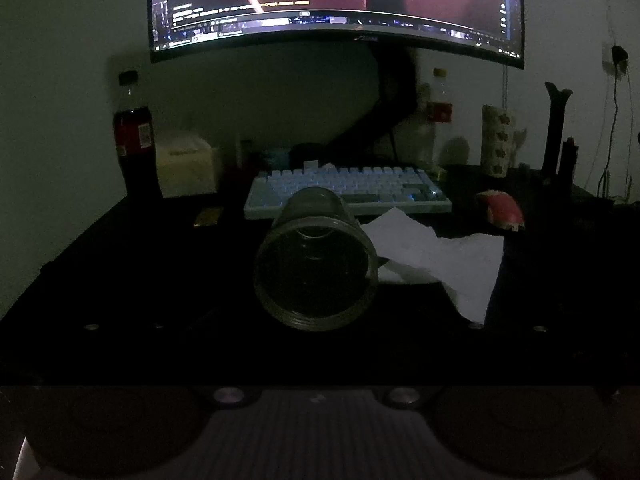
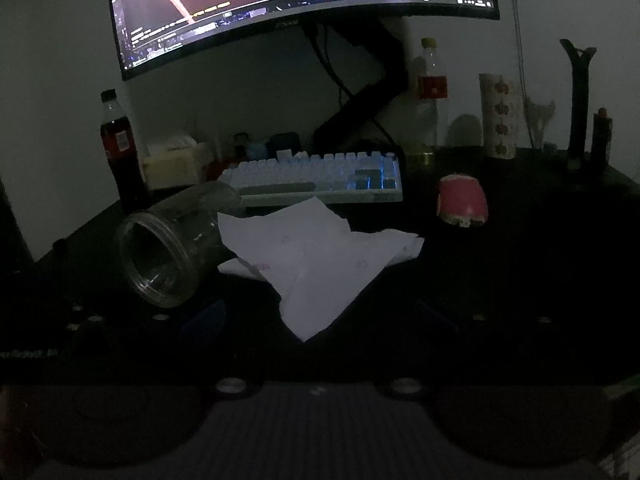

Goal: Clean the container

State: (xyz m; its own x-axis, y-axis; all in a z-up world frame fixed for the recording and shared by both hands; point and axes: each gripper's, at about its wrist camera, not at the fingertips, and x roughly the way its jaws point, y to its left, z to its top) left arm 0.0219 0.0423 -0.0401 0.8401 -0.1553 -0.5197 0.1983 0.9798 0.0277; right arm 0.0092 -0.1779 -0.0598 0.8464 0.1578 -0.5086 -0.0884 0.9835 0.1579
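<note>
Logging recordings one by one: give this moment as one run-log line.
jar: on side, mouth toward cameras | tissue: beside jar, on desk | claws: fingers lost in the dark

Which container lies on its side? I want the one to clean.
The clear glass jar, mouth toward the cameras, beside the white tissue; both bottles stand upright.

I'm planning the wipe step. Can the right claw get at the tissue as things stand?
Probably yes: the tissue lies flat straight ahead of the right wrist camera, nothing standing before it; the jar lies beside it.
</note>
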